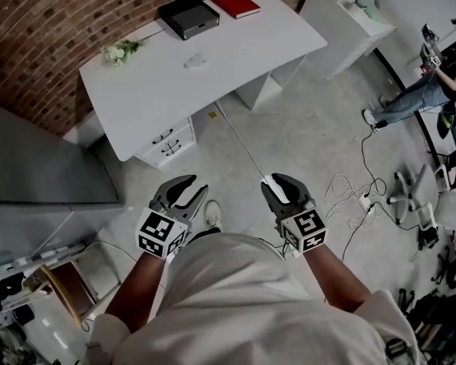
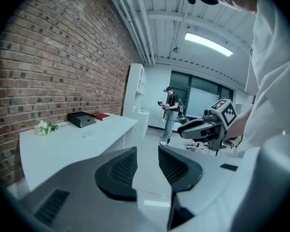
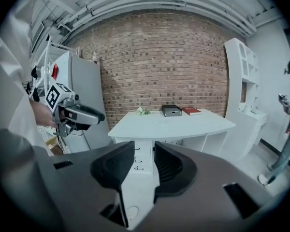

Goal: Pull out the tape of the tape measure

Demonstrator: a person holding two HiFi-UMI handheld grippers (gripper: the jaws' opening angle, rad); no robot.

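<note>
white desk [image 1: 152,97]: black box [image 1: 188,15] near red book [image 1: 233,3] | far corner: probably flowers [image 1: 120,52] | brick wall [image 1: 61,21] behind

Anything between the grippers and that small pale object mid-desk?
Nothing visible. Open floor separates left gripper and right gripper from the white desk; only a thin cable lies flat on it. The pale object sits alone mid-desk; black box, red book and flowers are farther back.

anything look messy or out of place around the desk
The white desk looks tidy. What stands out is the floor: loose white cables lie tangled by a power strip, and one cord runs from the desk across the open floor, a possible trip hazard.
</note>
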